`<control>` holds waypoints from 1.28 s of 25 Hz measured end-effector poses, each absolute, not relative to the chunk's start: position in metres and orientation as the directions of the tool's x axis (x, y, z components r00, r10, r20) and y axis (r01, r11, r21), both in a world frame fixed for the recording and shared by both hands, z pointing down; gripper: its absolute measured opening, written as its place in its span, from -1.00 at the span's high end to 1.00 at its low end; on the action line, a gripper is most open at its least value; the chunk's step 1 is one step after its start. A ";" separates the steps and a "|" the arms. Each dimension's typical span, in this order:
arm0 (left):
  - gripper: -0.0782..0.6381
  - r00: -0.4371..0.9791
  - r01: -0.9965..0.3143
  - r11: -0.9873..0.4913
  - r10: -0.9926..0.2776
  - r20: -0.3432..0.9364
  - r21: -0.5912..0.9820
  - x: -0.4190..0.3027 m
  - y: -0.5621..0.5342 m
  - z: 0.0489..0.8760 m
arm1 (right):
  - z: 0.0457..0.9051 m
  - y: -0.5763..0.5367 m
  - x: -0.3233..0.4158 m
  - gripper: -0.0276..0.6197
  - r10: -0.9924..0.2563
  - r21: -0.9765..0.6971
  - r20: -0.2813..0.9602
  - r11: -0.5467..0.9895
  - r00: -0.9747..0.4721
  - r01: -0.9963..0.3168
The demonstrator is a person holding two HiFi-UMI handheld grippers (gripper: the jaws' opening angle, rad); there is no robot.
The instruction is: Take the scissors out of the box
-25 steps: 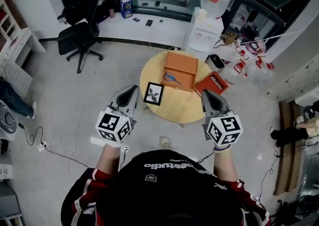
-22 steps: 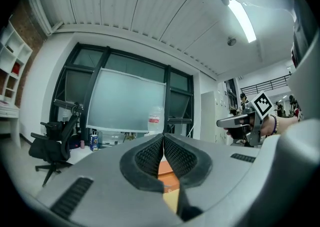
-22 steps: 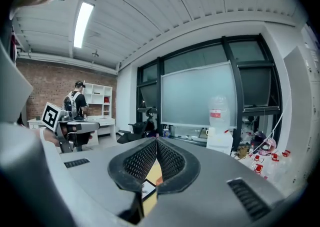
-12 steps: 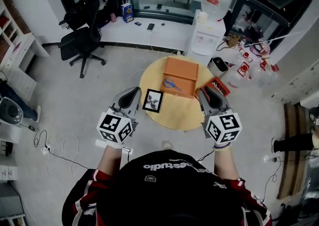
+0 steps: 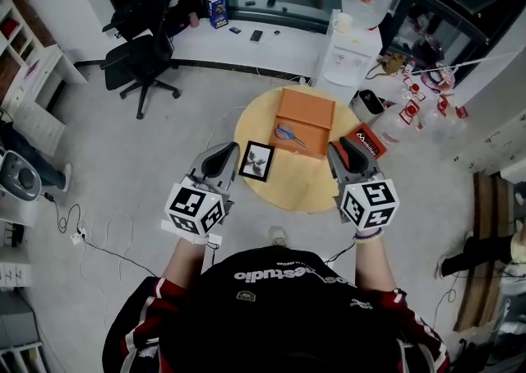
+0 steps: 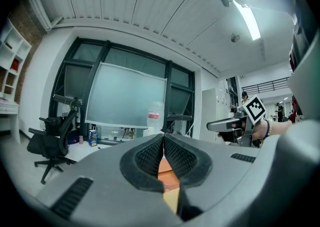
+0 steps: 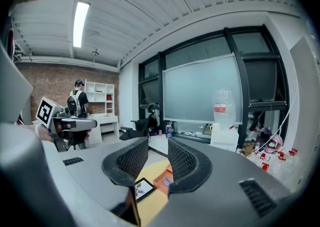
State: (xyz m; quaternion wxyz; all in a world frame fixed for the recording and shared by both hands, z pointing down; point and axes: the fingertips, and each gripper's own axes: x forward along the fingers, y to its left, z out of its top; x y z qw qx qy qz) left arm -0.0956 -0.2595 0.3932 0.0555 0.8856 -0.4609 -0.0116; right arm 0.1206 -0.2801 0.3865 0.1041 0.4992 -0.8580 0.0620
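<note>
Scissors (image 5: 288, 134) lay in the orange box (image 5: 311, 107) on the round surface (image 5: 283, 186), ahead and left of the right gripper (image 5: 340, 154), blue handles leftward, blades angled toward it. Its jaws were opening, empty; the left gripper (image 5: 228, 152) had its jaws closed on nothing.

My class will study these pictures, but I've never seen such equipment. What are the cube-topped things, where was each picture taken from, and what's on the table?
No robot: a person holds a gripper in each hand. One picture comes from a camera on the person's head, looking down; the other two cameras ride on the grippers, looking along their jaws. The left gripper has its jaws together, the right gripper is opening its jaws; neither holds anything. On the table sit an orange box with blue-handled scissors in it and a framed picture.
</note>
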 end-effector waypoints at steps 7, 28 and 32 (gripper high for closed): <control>0.73 0.567 -0.821 -0.562 -0.822 0.040 0.101 -0.085 -0.271 0.400 | 0.415 -0.303 0.121 0.51 -0.820 -0.015 0.296 0.509 -0.490 -0.861; 0.73 0.466 -0.885 -0.462 -0.880 0.093 0.061 -0.058 -0.337 0.427 | 0.536 -0.413 0.125 0.51 -0.688 -0.007 0.480 0.617 -0.544 -0.787; 0.73 0.448 -0.894 -0.443 -0.889 0.098 0.074 -0.057 -0.354 0.439 | 0.564 -0.432 0.120 0.51 -0.648 -0.009 0.516 0.650 -0.560 -0.760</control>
